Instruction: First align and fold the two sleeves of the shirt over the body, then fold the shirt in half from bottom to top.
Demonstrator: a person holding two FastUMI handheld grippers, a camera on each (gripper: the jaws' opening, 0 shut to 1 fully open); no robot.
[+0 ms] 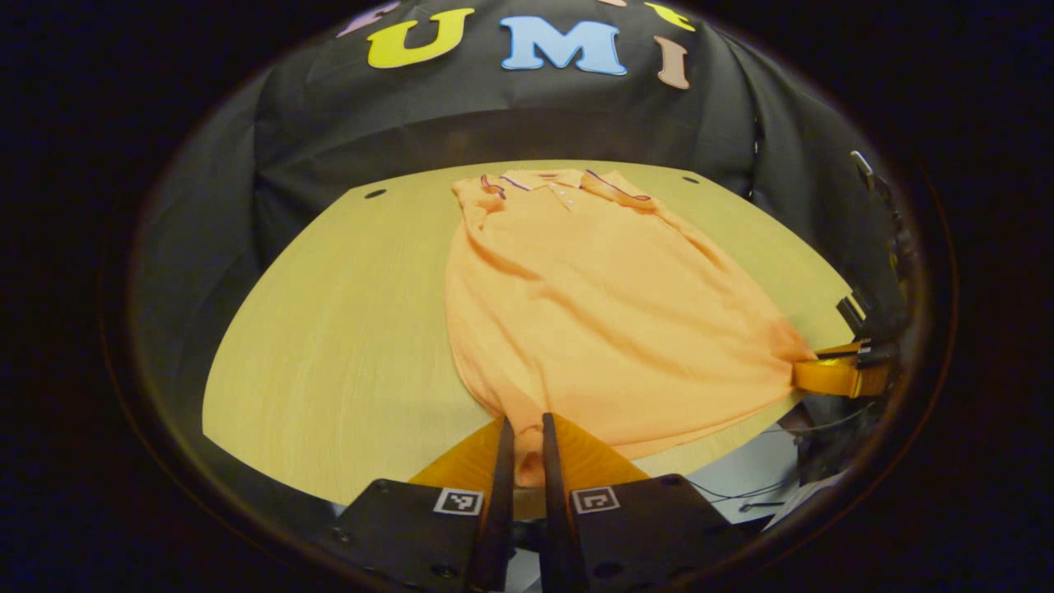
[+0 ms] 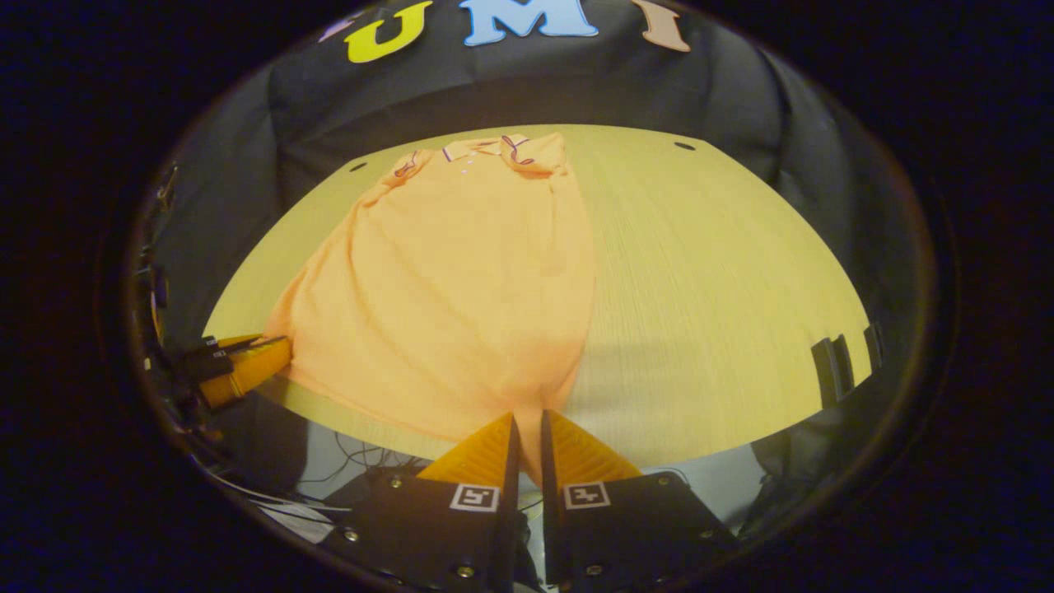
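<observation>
Just one shirt (image 1: pixel 593 321), each bottom corner in a clenched claw: left claw (image 1: pixel 527 428), right claw (image 2: pixel 527 424).

Shirt (image 1: pixel 601 313) hem corners hidden between claws.

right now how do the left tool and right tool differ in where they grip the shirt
The left tool pinches the hem corner on the left side of the shirt; the right tool pinches the opposite hem corner. Both are shut on the bottom hem near the table edge, collar far away.
</observation>
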